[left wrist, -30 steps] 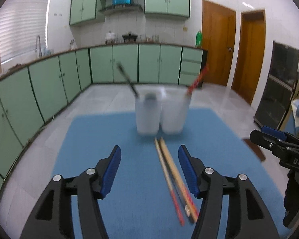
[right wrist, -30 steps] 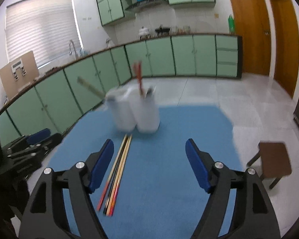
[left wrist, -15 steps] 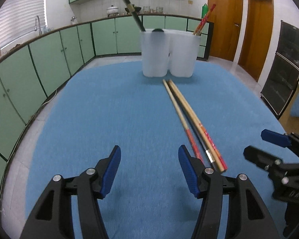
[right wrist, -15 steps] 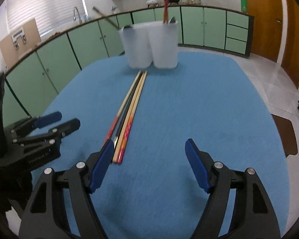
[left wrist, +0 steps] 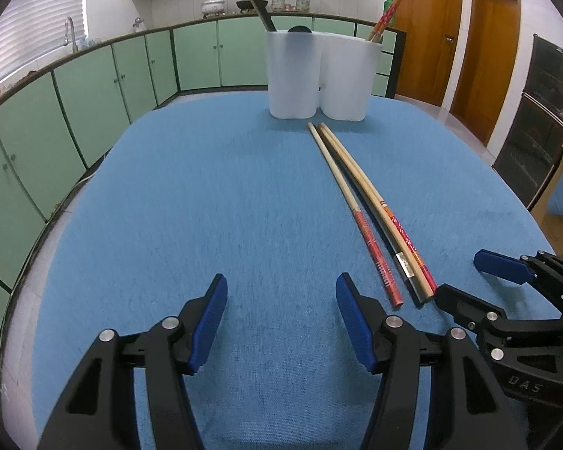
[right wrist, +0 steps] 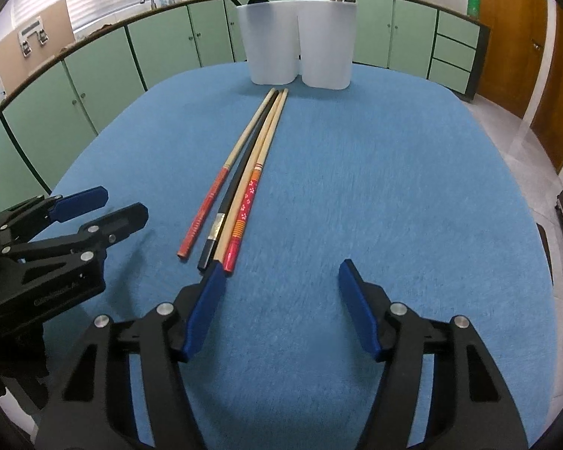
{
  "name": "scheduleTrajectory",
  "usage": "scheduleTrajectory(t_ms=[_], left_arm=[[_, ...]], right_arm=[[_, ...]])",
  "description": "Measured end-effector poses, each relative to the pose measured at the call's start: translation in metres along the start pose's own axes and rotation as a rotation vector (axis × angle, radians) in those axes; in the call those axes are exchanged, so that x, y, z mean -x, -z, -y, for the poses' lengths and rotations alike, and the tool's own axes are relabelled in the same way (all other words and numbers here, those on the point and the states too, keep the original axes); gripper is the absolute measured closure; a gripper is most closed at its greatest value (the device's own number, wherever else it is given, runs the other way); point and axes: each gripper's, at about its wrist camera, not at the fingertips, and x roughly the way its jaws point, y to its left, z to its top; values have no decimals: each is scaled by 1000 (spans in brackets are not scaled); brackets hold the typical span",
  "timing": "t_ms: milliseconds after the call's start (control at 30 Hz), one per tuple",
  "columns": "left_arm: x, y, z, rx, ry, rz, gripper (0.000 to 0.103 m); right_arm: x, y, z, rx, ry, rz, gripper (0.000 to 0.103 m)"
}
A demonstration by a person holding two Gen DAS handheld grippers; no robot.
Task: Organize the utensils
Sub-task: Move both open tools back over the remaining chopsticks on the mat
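Observation:
Several chopsticks [left wrist: 371, 217] lie side by side on the blue mat [left wrist: 206, 206], wooden ones with red ends and a black one; they also show in the right wrist view [right wrist: 244, 183]. A white two-compartment holder [left wrist: 321, 77] stands at the mat's far edge, also in the right wrist view [right wrist: 298, 41]. It holds a dark chopstick in the left cup and red-ended ones in the right cup. My left gripper [left wrist: 281, 318] is open and empty, left of the chopsticks' near ends. My right gripper [right wrist: 277, 307] is open and empty, just behind those ends.
Green kitchen cabinets [left wrist: 94, 86] run around the room behind the table. Wooden doors [left wrist: 428, 33] stand at the back right. The right gripper shows at the left wrist view's right edge [left wrist: 480, 281], the left gripper at the right wrist view's left edge [right wrist: 97, 210].
Both grippers have dropped lower and drawn back toward the mat's near edge. The holder and chopsticks now look farther ahead. Both stay open and empty.

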Motion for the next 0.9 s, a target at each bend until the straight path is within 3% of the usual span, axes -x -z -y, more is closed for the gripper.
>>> scheduleTrajectory(t_ms=[233, 433, 700, 900], left_arm=[[-1, 0, -1, -4, 0, -7, 43], [-1, 0, -5, 11, 3, -8, 42], [0, 2, -6, 10, 0, -6, 42], [-2, 2, -6, 12, -2, -15, 41]], right_arm=[[-4, -1, -8, 38, 14, 1, 42], [-1, 0, 10, -14, 61, 2, 45], [-1, 0, 2, 2, 1, 7, 45], [-7, -6, -6, 25, 33, 1, 46]])
